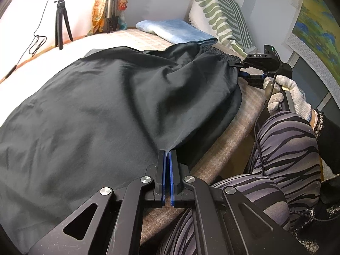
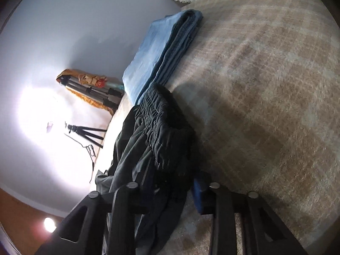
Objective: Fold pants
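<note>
Two tripods (image 1: 61, 21) (possibly more) behind the plaid bed (image 1: 233, 131).

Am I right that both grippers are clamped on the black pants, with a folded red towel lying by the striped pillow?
Not quite: the towel is blue, as the left wrist view shows. The rest holds: left gripper and right gripper grip the black pants near the striped pillow.

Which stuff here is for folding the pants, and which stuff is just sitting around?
For the job:
black pants
left gripper, shut on the pants' edge
right gripper, at the waistband

Just lying about:
blue folded towel
striped pillow
small black tripod
plaid blanket underneath
</note>
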A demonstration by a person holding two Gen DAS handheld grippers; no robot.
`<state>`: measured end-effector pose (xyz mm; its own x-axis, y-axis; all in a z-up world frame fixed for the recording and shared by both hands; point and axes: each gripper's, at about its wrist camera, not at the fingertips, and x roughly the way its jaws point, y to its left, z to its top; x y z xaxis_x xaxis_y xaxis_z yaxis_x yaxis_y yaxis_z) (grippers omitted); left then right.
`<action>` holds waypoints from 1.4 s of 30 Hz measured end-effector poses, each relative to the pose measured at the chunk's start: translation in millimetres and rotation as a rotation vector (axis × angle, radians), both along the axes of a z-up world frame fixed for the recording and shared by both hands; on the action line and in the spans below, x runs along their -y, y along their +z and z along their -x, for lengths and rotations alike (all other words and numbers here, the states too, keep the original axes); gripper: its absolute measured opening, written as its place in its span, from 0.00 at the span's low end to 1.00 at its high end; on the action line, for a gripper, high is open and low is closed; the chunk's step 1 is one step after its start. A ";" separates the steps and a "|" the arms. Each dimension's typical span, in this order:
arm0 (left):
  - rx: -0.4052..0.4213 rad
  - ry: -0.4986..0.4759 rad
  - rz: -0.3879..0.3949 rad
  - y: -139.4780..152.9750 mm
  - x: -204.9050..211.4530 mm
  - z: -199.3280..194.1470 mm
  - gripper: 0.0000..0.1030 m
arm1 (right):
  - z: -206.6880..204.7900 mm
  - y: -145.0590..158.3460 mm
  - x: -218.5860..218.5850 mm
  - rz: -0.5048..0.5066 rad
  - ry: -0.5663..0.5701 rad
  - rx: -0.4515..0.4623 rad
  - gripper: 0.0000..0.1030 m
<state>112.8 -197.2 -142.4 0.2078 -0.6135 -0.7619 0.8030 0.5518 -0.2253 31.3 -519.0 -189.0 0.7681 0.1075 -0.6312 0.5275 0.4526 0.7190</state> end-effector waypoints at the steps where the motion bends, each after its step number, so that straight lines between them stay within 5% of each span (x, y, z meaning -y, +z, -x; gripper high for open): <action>1: -0.006 0.002 0.005 0.3 -0.9 -0.9 0.01 | 0.8 2.4 -1.3 0.010 -0.001 0.003 0.22; 10: -0.044 -0.032 0.037 -1.3 -8.0 -2.5 0.01 | 38.5 65.3 -23.2 0.245 0.033 0.055 0.19; 19: -0.075 -0.036 0.013 -0.9 -26.1 7.9 0.02 | 44.9 15.7 -10.3 0.177 0.028 -0.105 0.21; 27: -0.028 0.227 0.080 24.0 -106.9 -13.2 0.14 | 40.9 51.4 -19.5 0.298 0.125 -0.135 0.38; 30: -0.005 0.352 0.070 25.2 -140.3 -26.0 0.34 | 36.7 71.0 -27.7 0.376 0.157 -0.137 0.38; 35: 0.025 0.554 0.048 22.0 -195.6 -48.1 0.35 | 24.9 104.3 -43.7 0.530 0.193 -0.152 0.38; 42: 0.011 0.723 -0.042 3.5 -242.9 -75.6 0.35 | -2.2 125.6 -58.8 0.578 0.283 -0.079 0.46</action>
<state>188.4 45.7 -138.9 0.5584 -0.2902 -0.7772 0.2359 0.9537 -0.1867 33.4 -460.2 -63.4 0.7088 -0.0752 -0.7014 0.3726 0.8842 0.2817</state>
